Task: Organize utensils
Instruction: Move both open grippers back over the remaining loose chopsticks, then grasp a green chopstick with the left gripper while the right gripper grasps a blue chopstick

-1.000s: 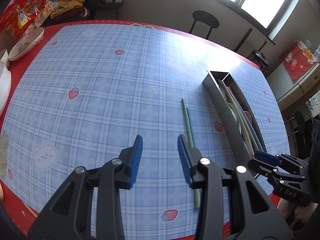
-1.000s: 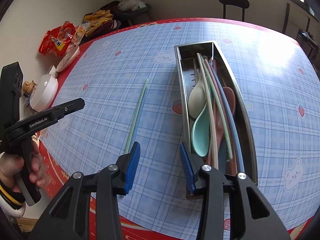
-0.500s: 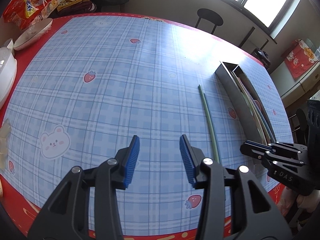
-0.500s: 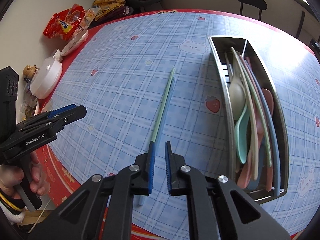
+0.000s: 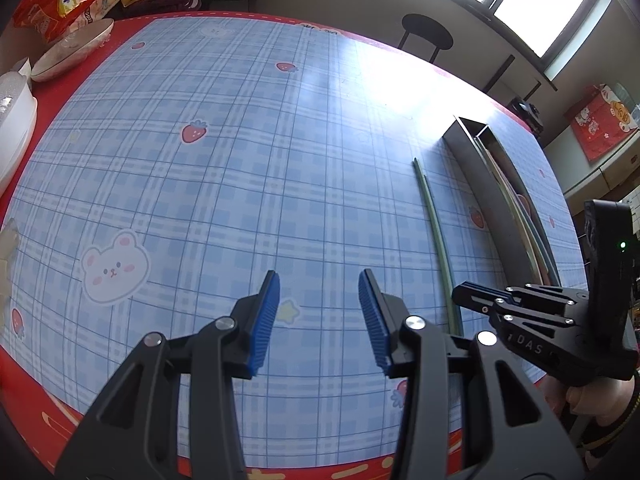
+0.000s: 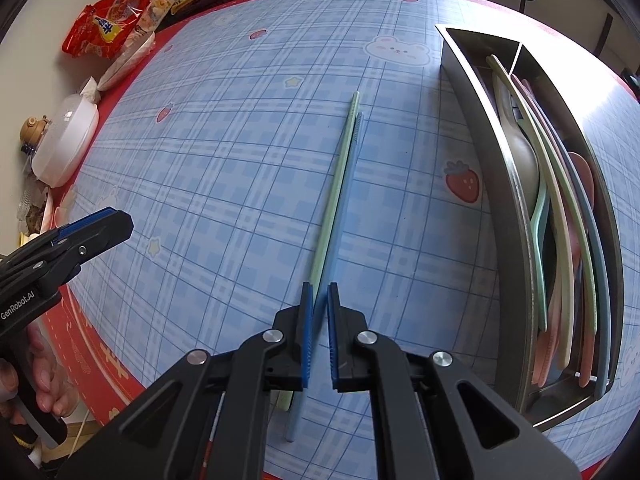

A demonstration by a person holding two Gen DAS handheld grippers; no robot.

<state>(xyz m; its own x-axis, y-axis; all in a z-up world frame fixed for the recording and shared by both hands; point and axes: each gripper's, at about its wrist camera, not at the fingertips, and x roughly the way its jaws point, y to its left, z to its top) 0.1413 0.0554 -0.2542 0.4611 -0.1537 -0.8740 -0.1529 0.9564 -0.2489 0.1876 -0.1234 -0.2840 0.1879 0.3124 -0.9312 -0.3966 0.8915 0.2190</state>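
A green chopstick and a blue chopstick lie side by side on the blue checked tablecloth; in the left wrist view the pair lies at the right. My right gripper is nearly shut around their near ends, with the blue chopstick between the pads. A steel utensil tray to the right holds several spoons and chopsticks. My left gripper is open and empty above bare cloth, left of the chopsticks.
White bowls and snack bags sit along the table's far left edge. A black stool stands beyond the table. The red table border runs close under both grippers.
My right gripper closed from wide open and moved left from the tray over the chopsticks' near ends. My left gripper drifted left, away from the chopsticks, and stayed open.
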